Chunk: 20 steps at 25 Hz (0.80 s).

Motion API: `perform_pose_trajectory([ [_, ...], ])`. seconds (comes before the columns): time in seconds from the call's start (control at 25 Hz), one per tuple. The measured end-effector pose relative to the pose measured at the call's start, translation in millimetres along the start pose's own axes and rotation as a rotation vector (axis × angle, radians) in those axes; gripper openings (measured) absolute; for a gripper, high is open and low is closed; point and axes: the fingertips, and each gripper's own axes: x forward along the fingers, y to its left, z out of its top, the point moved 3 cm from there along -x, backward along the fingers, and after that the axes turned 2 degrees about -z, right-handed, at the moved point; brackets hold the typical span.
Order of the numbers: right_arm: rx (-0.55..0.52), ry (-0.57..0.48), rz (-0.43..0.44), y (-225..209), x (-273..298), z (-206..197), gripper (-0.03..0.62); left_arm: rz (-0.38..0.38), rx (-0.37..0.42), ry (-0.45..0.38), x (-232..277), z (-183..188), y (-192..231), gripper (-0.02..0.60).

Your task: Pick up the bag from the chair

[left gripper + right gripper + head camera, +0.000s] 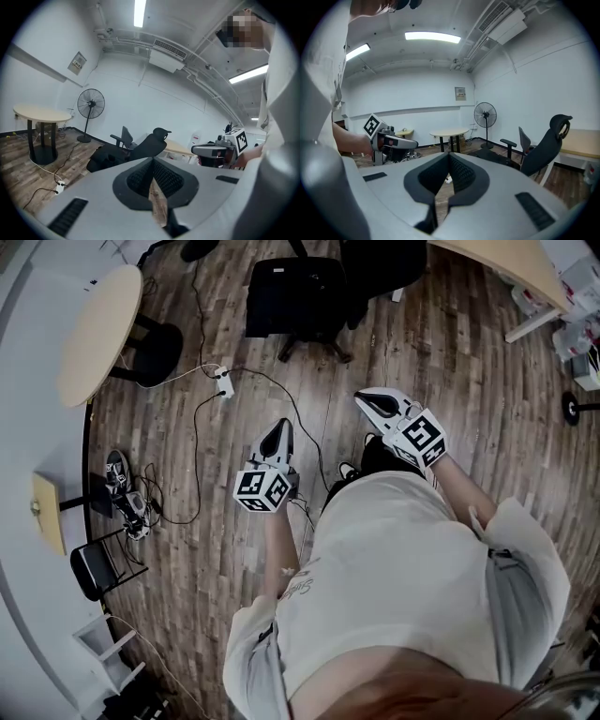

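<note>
1. The head view is looking down on a person's shirt and both forearms, which no other view is giving.
   - The left gripper [278, 430] and the right gripper [367, 401] are hanging side by side over the wooden floor [450, 381]. Each has its jaws pressed together on nothing.
   - Both are reaching forward and tipping slightly downward, toward the black chair [375, 273].
   - A dark, boxy shape that seems to be the bag [291, 292] is lying on the chair seat, well apart from both grippers.
   - Only this view is catching the small folding chair [94, 568] by the wall.

2. The left gripper view is looking along the left gripper's [153, 164] own closed, empty jaws.
   - It is showing the bag [105, 161] from the side, slumping on the seat in front of the reclined backrest.
   - The fan [91, 105], the round counter [40, 114] and the power strip [60, 186] are standing off to the left.
   - The right gripper is floating at the right.

3. The right gripper view is showing that gripper's [449, 157] jaws meeting with nothing between them.
   - The chair's backrest is rising at the right.
   - Its seat is lying too dark here to separate the bag from it.
   - The left gripper, held in a hand, is appearing at the left.
</note>
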Motion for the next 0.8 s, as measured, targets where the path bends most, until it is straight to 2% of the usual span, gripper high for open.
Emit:
perform_pose_trajectory([
  [0.24,0.059,0.023,0.001,-24,21,-6,-0.008,-0.017,-0.055,0.010,27,-2,21,0.013],
  [0.48,0.078,0.042,0.005,-70,77,-9,-0.008,-0.014,-0.050,0.055,68,18,60,0.014],
  [0.68,-0.006,0.014,0.030,-107,138,12,-0.008,-0.026,0.002,0.068,113,52,99,0.014],
  [0.8,-0.020,0.003,0.049,-122,166,23,-0.008,-0.029,0.049,0.084,140,72,118,0.014],
])
